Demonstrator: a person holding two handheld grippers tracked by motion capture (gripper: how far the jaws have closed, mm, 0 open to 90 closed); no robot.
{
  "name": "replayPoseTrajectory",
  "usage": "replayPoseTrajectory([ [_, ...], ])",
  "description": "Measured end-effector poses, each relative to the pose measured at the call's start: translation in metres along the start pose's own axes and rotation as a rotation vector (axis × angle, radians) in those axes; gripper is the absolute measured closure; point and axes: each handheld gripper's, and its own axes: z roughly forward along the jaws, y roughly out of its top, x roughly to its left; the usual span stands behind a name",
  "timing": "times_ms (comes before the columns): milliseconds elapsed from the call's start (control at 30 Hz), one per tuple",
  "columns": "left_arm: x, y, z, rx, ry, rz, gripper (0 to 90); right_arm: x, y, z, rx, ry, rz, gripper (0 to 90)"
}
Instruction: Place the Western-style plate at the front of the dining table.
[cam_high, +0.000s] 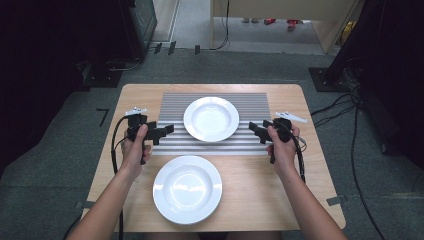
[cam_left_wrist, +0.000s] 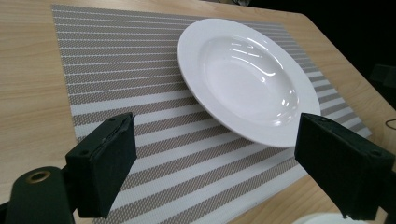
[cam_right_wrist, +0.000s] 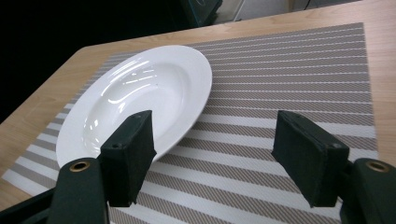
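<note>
On the wooden table (cam_high: 280, 175) lies a striped mat (cam_high: 250, 102); the white plate (cam_high: 211, 118) sits on it, stiff, glossy, breakable, probably best pinched at its rim. Left gripper (cam_high: 167, 131) and right gripper (cam_high: 254, 128) flank it, jaws apart, empty.

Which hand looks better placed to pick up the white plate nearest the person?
Probably the left: the left gripper hovers closer to the round white ceramic plate than the right gripper. Both are open and empty.

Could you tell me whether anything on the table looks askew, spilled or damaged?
Nothing stands out. One white plate sits flat and centred on the striped placemat, the other plate rests on the bare table, both clean and unbroken.
</note>
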Motion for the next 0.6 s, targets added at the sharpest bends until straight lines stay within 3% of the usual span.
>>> replayPoseTrajectory([
  [400, 0.003, -0.025, -0.025, -0.024, 0.024, 0.002, 11.4, -0.011, -0.013, -0.033, -0.005, -0.005, 0.0, 27.6],
  [600, 0.003, -0.033, -0.037, -0.041, 0.034, 0.022, 10.1, -0.016, -0.023, -0.048, -0.005, -0.014, -0.006, 27.0],
])
